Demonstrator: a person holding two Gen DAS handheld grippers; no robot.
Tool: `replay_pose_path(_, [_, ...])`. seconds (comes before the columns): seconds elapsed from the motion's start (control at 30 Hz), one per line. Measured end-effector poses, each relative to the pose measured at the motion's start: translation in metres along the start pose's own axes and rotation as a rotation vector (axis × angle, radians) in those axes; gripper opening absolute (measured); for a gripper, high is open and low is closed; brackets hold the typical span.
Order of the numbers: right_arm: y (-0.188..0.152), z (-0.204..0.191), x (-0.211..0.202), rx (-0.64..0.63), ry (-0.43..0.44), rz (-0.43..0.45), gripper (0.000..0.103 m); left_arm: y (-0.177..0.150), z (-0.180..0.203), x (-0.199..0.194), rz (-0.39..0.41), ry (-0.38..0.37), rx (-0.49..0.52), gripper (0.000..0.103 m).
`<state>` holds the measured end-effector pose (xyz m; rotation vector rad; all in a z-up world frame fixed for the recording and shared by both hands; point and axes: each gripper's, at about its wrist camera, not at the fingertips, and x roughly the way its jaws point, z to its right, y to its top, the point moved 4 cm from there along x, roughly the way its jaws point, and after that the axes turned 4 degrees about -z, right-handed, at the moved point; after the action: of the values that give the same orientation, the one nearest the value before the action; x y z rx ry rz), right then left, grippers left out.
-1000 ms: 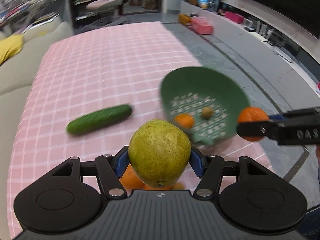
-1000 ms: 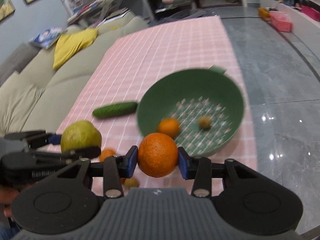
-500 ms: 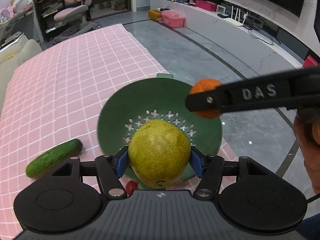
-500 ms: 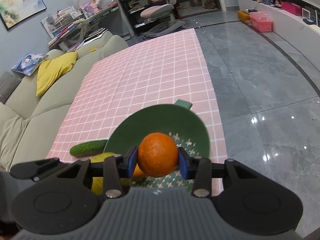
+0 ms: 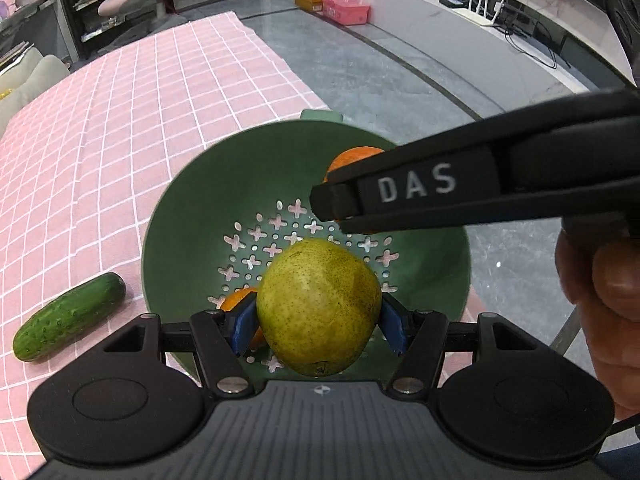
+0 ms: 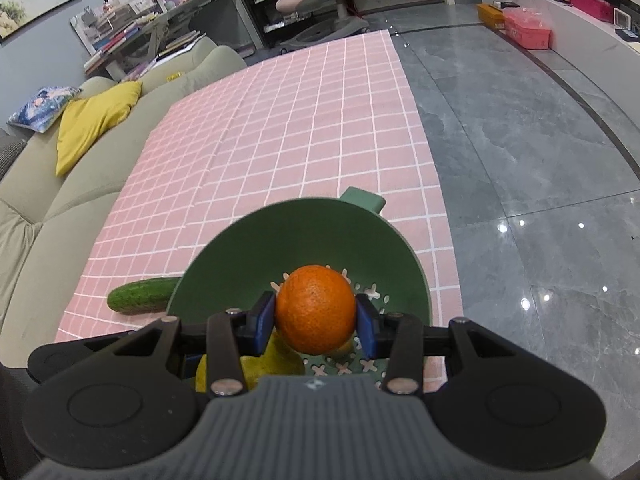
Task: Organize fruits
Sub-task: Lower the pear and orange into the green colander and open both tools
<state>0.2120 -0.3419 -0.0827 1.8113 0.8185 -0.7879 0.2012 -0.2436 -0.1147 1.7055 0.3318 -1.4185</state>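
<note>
My left gripper (image 5: 319, 326) is shut on a yellow-green pear (image 5: 318, 288) and holds it over the near part of the green perforated bowl (image 5: 180, 200). My right gripper (image 6: 315, 324) is shut on an orange (image 6: 315, 304), also over the bowl (image 6: 300, 232). In the left wrist view one of its black fingers (image 5: 440, 188) crosses the frame and hides most of that orange (image 5: 352, 158). A small orange fruit (image 5: 236, 300) lies in the bowl behind my left pad. The pear (image 6: 256, 368) shows low left in the right wrist view.
A cucumber (image 5: 68, 318) lies on the pink checked cloth (image 6: 280, 120) just left of the bowl. The bowl stands near the table's right edge, with grey floor (image 6: 520, 160) beyond. A sofa with a yellow cushion (image 6: 96, 120) runs along the left. A person's hand (image 5: 600, 300) grips the right tool.
Both grippers have carried their fruit from the near side of the table to over the green bowl and have come lower. The right gripper's finger now crosses the left wrist view.
</note>
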Motion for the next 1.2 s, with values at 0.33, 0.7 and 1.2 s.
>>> replay_pose_path(0.33, [0.004, 0.003, 0.029, -0.059, -0.025, -0.039, 0.039, 0.003, -0.006, 0.010, -0.049, -0.033, -0.024, 0.071])
replay_pose_path(0.7, [0.004, -0.002, 0.039, -0.129, -0.033, -0.046, 0.040, 0.007, 0.002, 0.017, -0.093, -0.080, 0.016, 0.073])
replay_pose_path(1.2, [0.015, 0.014, 0.015, -0.014, 0.002, 0.028, 0.047, 0.021, -0.010, -0.026, 0.000, -0.092, -0.027, 0.087])
